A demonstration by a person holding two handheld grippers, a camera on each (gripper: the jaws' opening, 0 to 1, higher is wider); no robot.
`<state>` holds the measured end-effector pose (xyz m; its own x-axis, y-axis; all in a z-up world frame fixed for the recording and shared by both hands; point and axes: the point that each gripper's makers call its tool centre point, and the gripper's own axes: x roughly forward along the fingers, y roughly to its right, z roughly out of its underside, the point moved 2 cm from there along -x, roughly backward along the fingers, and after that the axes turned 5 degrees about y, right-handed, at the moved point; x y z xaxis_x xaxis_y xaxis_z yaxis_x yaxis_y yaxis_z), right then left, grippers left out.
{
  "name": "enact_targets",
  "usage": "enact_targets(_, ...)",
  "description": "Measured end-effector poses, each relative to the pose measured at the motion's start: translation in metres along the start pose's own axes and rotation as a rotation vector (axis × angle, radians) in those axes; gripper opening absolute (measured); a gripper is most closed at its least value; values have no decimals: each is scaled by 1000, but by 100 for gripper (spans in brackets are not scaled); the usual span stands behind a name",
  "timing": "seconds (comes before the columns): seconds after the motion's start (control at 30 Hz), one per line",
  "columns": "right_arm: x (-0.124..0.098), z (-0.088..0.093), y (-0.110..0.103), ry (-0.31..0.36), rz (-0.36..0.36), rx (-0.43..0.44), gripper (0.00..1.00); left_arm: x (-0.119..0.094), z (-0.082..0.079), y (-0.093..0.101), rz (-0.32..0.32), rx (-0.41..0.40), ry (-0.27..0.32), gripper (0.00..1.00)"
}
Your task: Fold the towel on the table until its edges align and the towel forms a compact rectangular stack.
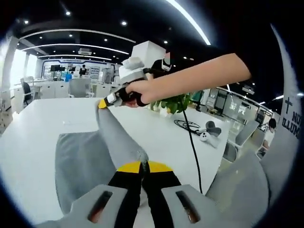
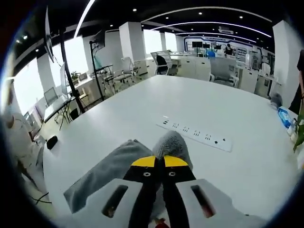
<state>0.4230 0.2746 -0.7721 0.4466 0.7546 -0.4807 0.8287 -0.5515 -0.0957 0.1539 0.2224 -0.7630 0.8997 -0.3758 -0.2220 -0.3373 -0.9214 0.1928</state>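
On the white table (image 1: 28, 142), both the left gripper (image 1: 144, 166) and the right gripper (image 2: 159, 161) pinched the grey towel (image 1: 85, 161), the right one lifting a corner at 11 o'clock.

Both views are brightly and evenly lit from above by curved ceiling light strips (image 1: 190, 19) and small recessed spotlights. In the right gripper view, daylight is admitted through windows (image 2: 78, 52) that are blown out to white. Mild glare is carried by the white table (image 2: 237, 118); only soft, faint shadows are cast. Strong fisheye bending is seen toward the edges. The centres are rendered sharp, with slight softening noted at the periphery.
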Motion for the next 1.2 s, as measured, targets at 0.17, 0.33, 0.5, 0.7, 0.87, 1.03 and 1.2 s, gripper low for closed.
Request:
enact_targets(0.17,6,-5,-9,5,-5,-6,1,-8,-1,-12,-25,-16,16,3)
enact_targets(0.33,13,-5,-17,3,-5,3,1,-19,2,-26,-68,-50,28,3)
enact_targets(0.5,23,-5,-29,-3,-14,4,1,-30,8,-40,-131,-88,39,3)
enact_targets(0.7,37,-6,-45,-12,-30,-5,1,-41,15,-52,-194,-117,47,3)
enact_targets(0.87,49,-4,-55,-24,-45,-15,1,-49,26,-66,-278,-171,54,3)
enact_targets(1.03,63,3,-63,-44,-57,-13,1,-56,40,-81,-349,-211,34,3)
enact_targets(1.2,77,14,-68,-69,-52,6,1,-60,63,-101,-402,-238,-11,4)
